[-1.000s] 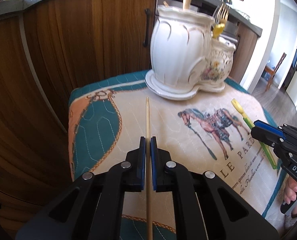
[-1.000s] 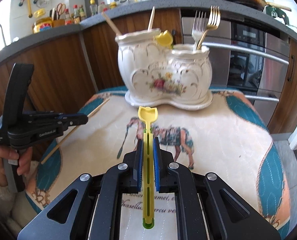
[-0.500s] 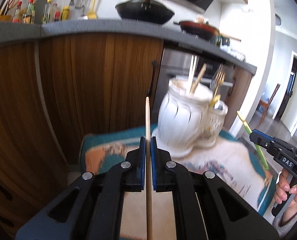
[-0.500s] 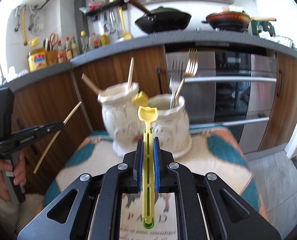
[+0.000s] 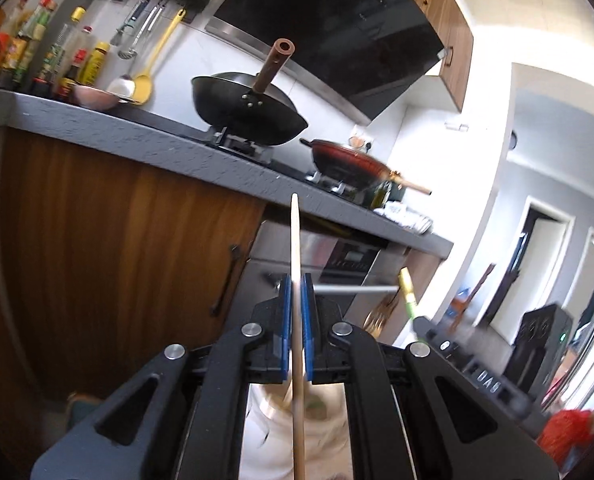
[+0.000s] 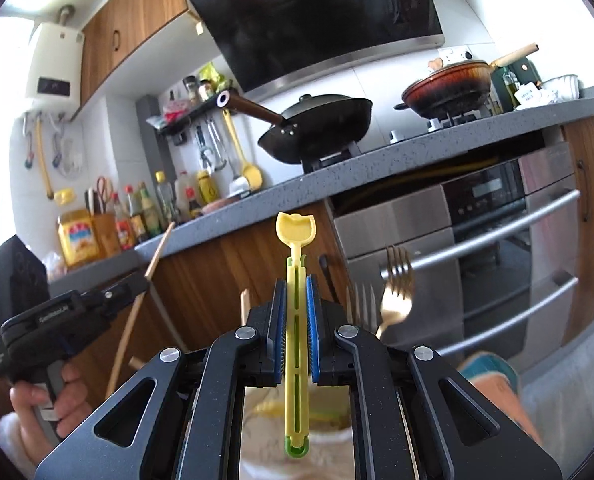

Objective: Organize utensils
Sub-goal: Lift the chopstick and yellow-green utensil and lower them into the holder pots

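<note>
Left wrist: we're clamping left gripper (image 5: 295, 300) mid-shaft on light, stiff chopstick (image 5: 295, 248); right gripper (image 6: 295, 304) is pinching the light yellow plastic utensil (image 6: 295, 320) mid-handle.

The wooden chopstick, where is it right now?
The wooden chopstick is clamped in the left claw, pointing up toward the countertop edge. In the right wrist view it stands at left, beside the yellow-green clip.

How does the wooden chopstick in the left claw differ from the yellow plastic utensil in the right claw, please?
The wooden chopstick is plain tan; the yellow plastic utensil is bright yellow with a green base. The chopstick tapers to a thin tip; the utensil ends in a wide, notched head and has a slotted shaft. Both stand upright, clamped between blue pads.
</note>
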`<state>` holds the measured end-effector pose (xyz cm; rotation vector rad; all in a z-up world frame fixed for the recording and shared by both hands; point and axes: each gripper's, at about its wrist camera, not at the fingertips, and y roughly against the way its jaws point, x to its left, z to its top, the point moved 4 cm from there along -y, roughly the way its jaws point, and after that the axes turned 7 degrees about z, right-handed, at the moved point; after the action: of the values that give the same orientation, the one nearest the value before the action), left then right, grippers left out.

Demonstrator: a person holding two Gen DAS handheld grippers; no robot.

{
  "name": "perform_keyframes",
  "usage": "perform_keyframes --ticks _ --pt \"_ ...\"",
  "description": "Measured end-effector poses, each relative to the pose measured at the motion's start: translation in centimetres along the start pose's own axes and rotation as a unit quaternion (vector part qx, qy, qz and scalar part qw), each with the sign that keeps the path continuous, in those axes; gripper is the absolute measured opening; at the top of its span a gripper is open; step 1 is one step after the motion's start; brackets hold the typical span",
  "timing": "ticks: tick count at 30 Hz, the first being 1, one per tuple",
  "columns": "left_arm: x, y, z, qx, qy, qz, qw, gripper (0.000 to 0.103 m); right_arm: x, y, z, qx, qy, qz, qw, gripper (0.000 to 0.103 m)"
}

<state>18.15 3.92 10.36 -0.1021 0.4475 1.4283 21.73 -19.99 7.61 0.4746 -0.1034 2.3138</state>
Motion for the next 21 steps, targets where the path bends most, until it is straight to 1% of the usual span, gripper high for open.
perform_keyframes --ticks 3,5,8,11,13,16,18,21 --pt "-0.2 -2.2 0.6 -0.013 -0.002 -0.001 0.9999 0.005 -1.0 -1.6 -0.2 0.0 -0.013 0.006 1.0 0.011" --pt "0.1 -3.5 0.8 -0.021 0.006 -0.004 0.9997 0.005 -1.6 -2.5 -0.6 0.004 -0.025 0.02 0.999 0.011" --pt "0.6 -4.9 0.9 -0.034 0.015 -0.004 0.9993 0.005 -1.9 -3.4 -1.1 0.01 -0.02 0.022 1.0 0.011" --pt "0.6 -6.2 0.8 -0.037 0.015 -0.004 0.9992 0.005 -2.3 -3.7 -1.7 0.015 -0.028 0.027 0.999 0.011" --pt "0.3 -6.5 0.4 -0.047 0.007 -0.002 0.9989 0.005 -2.5 -3.9 -2.0 0.016 -0.032 0.031 0.999 0.011" --pt "-0.3 -6.8 -0.4 -0.051 -0.015 0.001 0.9986 0.005 -2.8 -4.0 -2.5 0.016 -0.036 0.029 0.999 0.011" --pt "-0.4 -6.9 -1.0 -0.046 -0.021 -0.006 0.9987 0.005 -3.0 -4.0 -2.7 0.018 -0.043 0.034 0.998 0.011" --pt "-0.2 -6.5 -1.7 -0.035 -0.019 -0.026 0.9989 0.005 -3.1 -4.3 -3.0 0.02 -0.045 0.035 0.998 0.011"
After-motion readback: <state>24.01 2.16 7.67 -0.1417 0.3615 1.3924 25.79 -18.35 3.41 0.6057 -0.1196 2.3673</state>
